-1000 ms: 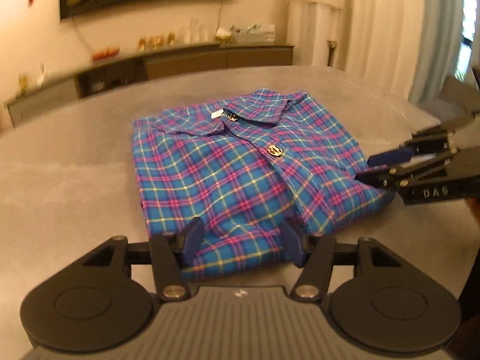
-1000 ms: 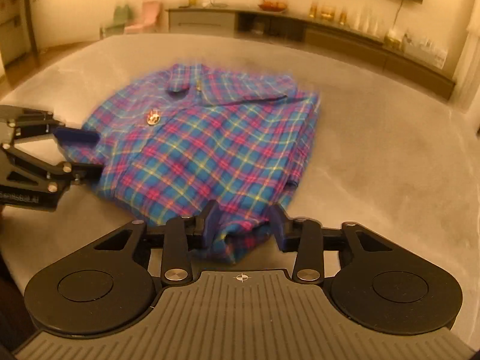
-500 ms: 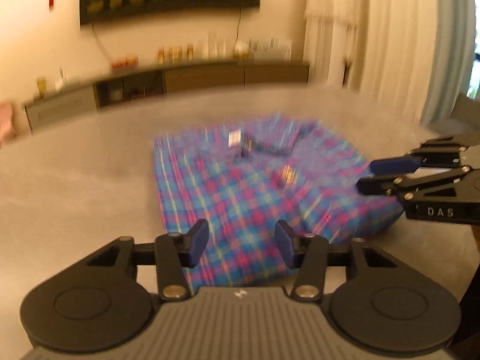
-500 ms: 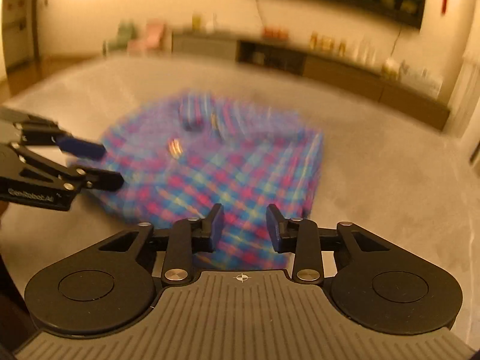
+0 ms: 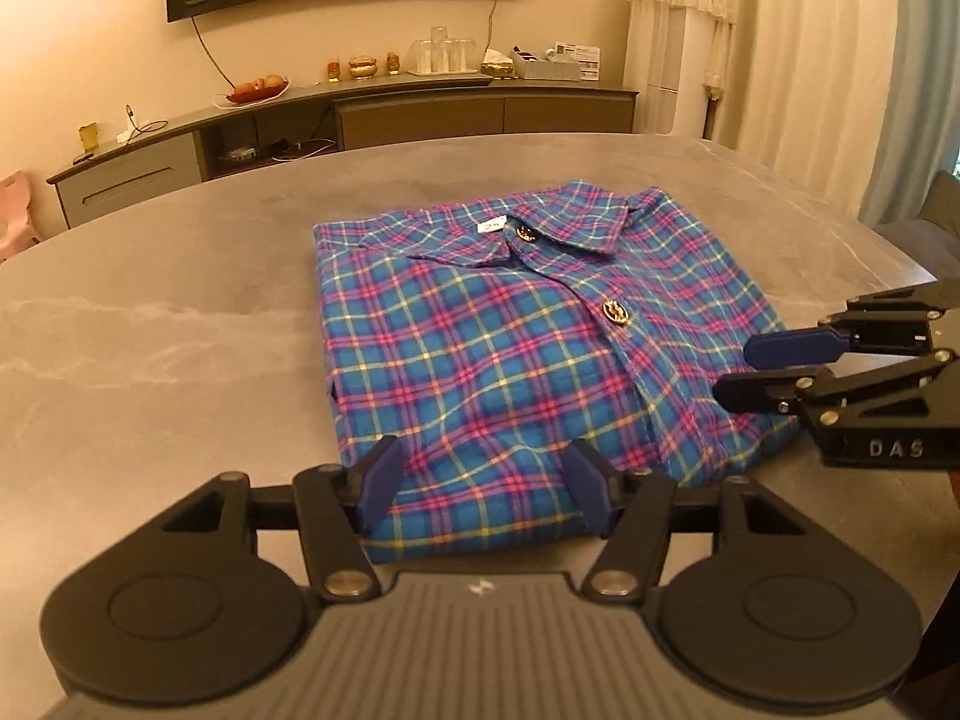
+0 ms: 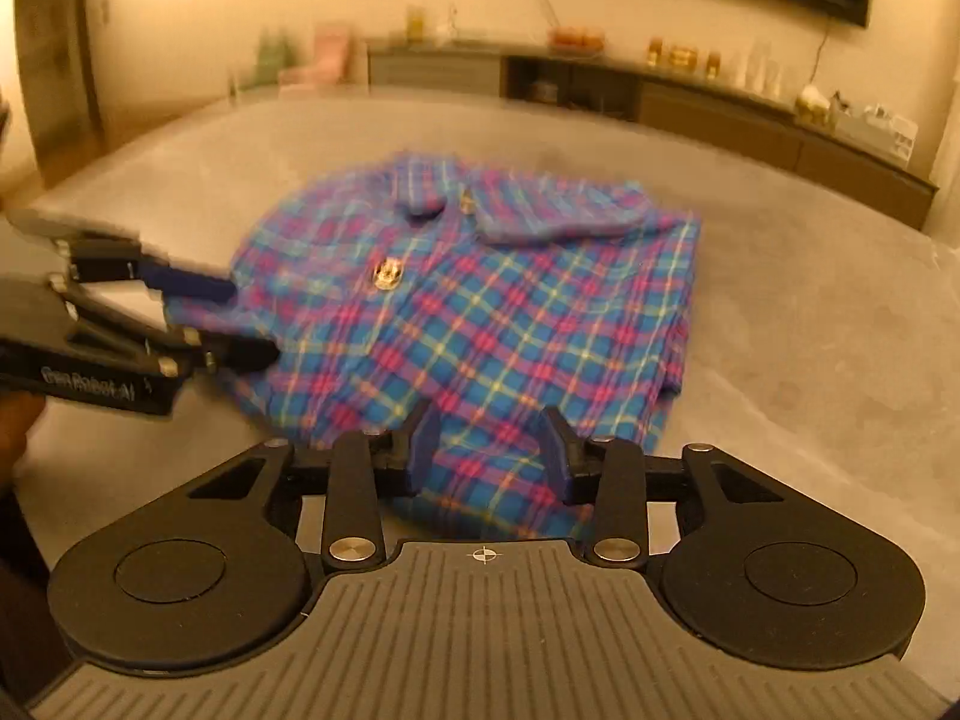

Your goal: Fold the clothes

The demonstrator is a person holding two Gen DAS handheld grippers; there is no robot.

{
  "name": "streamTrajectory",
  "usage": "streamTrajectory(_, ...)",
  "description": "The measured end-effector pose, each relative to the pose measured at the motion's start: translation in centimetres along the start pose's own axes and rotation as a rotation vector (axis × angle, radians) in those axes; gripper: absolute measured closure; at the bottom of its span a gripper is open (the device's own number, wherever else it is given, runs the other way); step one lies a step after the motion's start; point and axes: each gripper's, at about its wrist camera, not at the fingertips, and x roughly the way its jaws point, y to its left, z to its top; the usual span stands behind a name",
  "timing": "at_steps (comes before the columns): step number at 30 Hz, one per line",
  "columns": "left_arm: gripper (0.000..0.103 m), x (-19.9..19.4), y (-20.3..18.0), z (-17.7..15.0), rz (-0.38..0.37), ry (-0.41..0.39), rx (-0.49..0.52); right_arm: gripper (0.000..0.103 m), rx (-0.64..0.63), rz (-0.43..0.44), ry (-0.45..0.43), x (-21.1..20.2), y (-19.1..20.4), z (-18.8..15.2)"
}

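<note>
A folded blue-and-pink plaid shirt [image 5: 516, 348] lies collar-away on the grey table [image 5: 180, 324]. My left gripper [image 5: 485, 483] hovers at the shirt's near edge. Its jaws are opening and straddle the hem, with cloth between them but the pads not pressing on it. My right gripper [image 5: 735, 371] reaches in from the right over the shirt's side edge. In its own blurred view the right gripper [image 6: 489, 447] straddles the shirt's [image 6: 480, 312] near corner, its jaws opening and loose around the cloth. The left gripper [image 6: 252, 321] shows there at the left edge of the shirt.
A long sideboard [image 5: 360, 114] with a fruit bowl, glasses and boxes runs along the far wall, under a dark wall picture. Pale curtains [image 5: 810, 48] hang at the right. The table's curved edge [image 5: 900, 258] falls off behind the right gripper.
Both pairs of jaws narrowed briefly and have widened again. The views swung and blurred midway, then settled back at the shirt's near edge. The hem between the left fingers lies flatter.
</note>
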Motion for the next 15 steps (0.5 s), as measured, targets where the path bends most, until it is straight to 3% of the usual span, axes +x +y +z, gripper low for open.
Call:
streamTrajectory(5, 0.044, -1.0, -0.1, 0.9, -0.001, -0.053, -0.008, 0.066, -0.014, -0.084, -0.069, -2.3, 0.5, 0.3)
streamTrajectory(9, 0.044, 0.0, -0.4, 1.0, -0.033, -0.009, 0.001, 0.069, -0.079, -0.08, 0.01, -1.1, 1.5, -0.3)
streamTrajectory(15, 0.036, 1.8, -0.2, 1.2, 0.044, -0.006, 0.039, 0.069, -0.098, -0.096, 0.049, -0.4, 1.3, 1.9)
